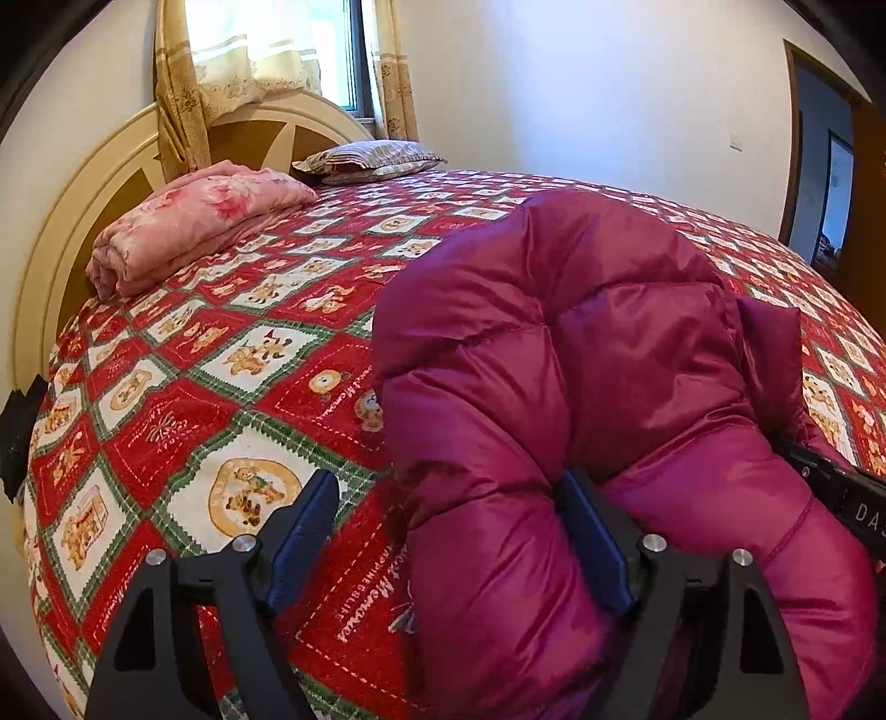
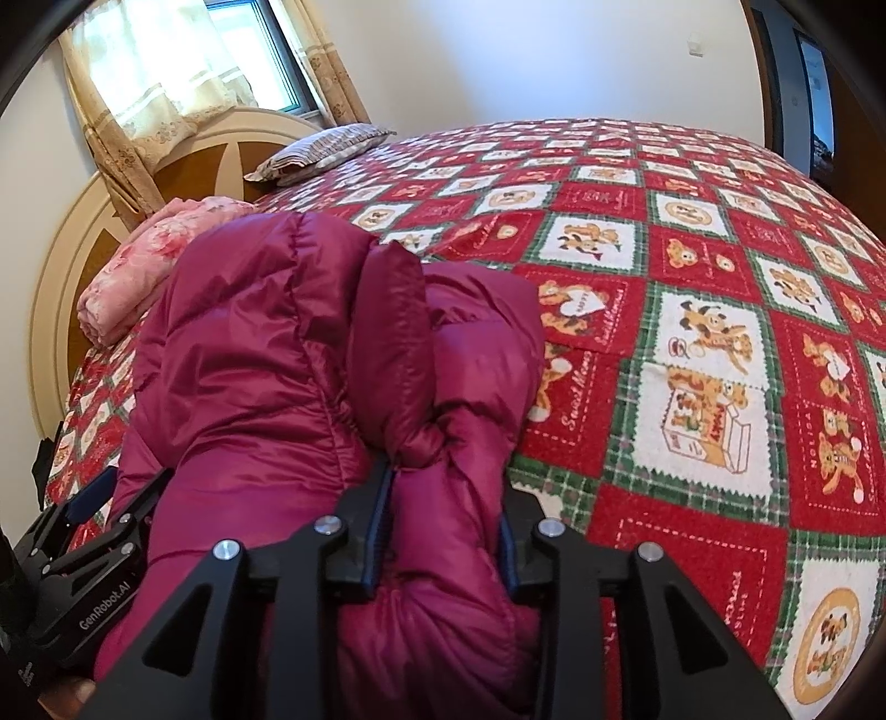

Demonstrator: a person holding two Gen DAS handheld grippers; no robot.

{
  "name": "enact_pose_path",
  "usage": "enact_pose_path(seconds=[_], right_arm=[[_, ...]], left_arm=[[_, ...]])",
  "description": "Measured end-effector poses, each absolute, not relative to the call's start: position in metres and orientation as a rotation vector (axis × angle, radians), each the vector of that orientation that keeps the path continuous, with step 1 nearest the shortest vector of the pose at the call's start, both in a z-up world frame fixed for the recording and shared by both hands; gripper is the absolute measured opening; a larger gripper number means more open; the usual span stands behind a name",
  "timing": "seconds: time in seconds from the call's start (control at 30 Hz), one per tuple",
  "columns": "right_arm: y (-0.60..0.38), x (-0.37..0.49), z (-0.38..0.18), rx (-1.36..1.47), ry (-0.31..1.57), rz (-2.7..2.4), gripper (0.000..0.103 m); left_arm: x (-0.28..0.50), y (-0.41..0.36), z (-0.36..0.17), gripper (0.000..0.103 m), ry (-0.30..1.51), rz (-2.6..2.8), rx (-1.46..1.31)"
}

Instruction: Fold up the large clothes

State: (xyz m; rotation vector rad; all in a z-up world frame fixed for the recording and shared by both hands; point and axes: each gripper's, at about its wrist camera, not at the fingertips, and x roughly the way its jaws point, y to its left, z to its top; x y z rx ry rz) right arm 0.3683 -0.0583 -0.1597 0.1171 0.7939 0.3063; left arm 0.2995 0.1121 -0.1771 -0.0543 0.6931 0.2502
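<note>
**Jacket bunched on the bed, right gripper clamped on it**

A magenta puffer jacket (image 1: 581, 360) lies heaped on the bed (image 1: 210, 399), over a red, green and white teddy-bear quilt (image 2: 692, 310). It sits near the front edge, folded over itself into a thick mound.

The left gripper (image 1: 448, 526) is spread wide. Its left finger (image 1: 304, 531) stands over bare quilt, clear of the fabric. Its right finger (image 1: 595, 543) presses against a fold of the jacket, and part of that fold bulges into the gap between the fingers. Nothing is pinched.

The right gripper (image 2: 446, 531) is clenched on the jacket (image 2: 332, 354). A thick roll of magenta fabric fills the space between its fingers, and both blue pads touch it. The left gripper's body shows at the lower left of the right wrist view, just beside the jacket's left edge.

Toward the head of the bed, a folded pink blanket (image 1: 194, 221) lies near the rounded headboard (image 1: 72, 199). A striped pillow (image 1: 371, 158) rests farther back, below a curtained window (image 1: 332, 50).
</note>
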Motion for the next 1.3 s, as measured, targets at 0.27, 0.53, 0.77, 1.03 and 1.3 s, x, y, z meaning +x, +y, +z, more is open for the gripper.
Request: enact_pose_path(seconds=[0.27,0.53,0.77,1.03,1.3], right_arm=[[-0.059,0.368,-0.16,0.117,0.791,0.297,0.039],[-0.059,0.367,-0.16,0.109,0.785,0.272,0.043],[-0.057,0.366,-0.16,0.102,0.778,0.262,0.045],[-0.053,0.369,-0.159,0.066,0.785,0.229,0.051],[-0.054,0.358,-0.137,0.025,0.771,0.179,0.059]], left_arm=[[0.3,0.114,-0.178,0.087,0.694,0.26,-0.062],[0.3,0.115,-0.178,0.087,0.689,0.264,-0.065],[0.299,0.115,-0.179,0.087,0.685,0.265,-0.068],[0.3,0.115,-0.179,0.087,0.689,0.267,-0.062],[0.285,0.111,-0.154,0.087,0.692,0.319,0.022]])
